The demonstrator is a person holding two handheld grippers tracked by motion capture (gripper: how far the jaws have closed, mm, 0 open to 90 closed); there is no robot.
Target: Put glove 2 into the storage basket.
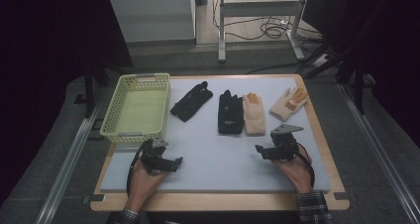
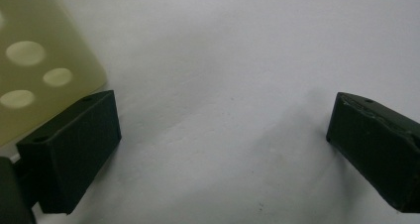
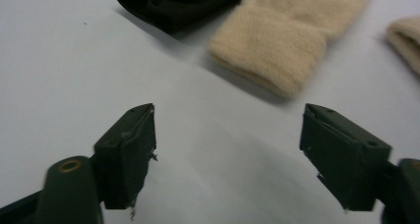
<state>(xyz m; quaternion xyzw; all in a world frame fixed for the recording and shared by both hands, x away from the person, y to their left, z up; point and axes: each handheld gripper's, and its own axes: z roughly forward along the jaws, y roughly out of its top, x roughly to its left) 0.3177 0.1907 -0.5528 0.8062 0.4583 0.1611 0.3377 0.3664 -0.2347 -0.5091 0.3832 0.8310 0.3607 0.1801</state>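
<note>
A: Going left to right, what's sitting there?

B: Basket lying at the mat's left edge, left gripper resting just in front of it, jaws standing wide, nothing between them.

A: And the gloves?

B: Black glove, then black glove two touching the beige glove, another beige one lying farther right.

A: Right gripper?

B: Hovering near the beige glove's cuff (apart, not touching), jaws gaping, gripping nothing.
</note>
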